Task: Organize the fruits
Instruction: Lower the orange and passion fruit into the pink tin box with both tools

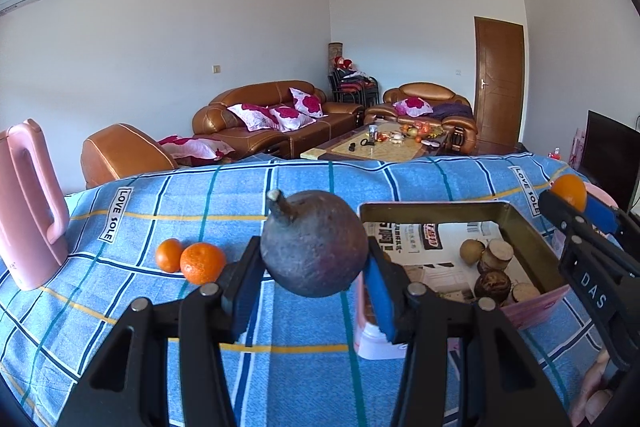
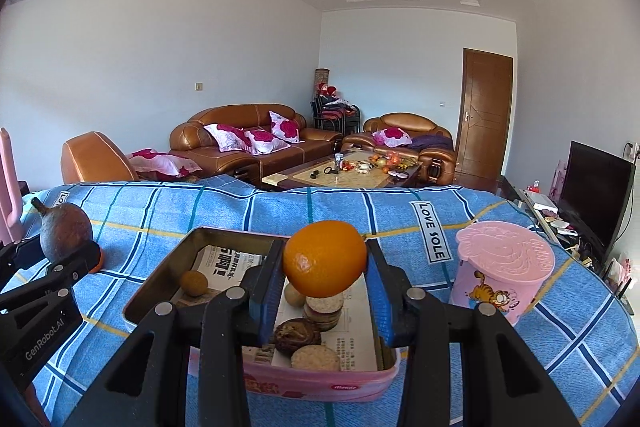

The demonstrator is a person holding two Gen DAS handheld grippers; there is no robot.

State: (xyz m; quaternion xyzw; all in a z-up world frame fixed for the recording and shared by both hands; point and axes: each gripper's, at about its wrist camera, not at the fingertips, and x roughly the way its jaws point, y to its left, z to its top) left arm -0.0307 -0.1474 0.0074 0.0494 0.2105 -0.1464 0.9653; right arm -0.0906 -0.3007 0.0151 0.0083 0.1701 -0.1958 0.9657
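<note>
Above the blue checked cloth, the left gripper clamped a dark, stemmed round fruit across its widest part, seemingly firm and heavy, while the right gripper held a smooth, slip-prone orange over the pink tin.

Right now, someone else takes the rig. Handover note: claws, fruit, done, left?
Left claw: shut on the dark pear-shaped fruit, held above the blue cloth, left of the pink tin.
Right claw: shut on an orange, held above the tin.
In the tin: a few small brown fruits and cut round pieces on newspaper.
On the cloth: two oranges, left of the dark fruit.
Done: some items in the tin. Left: likely both held fruits, then the two loose oranges.
</note>
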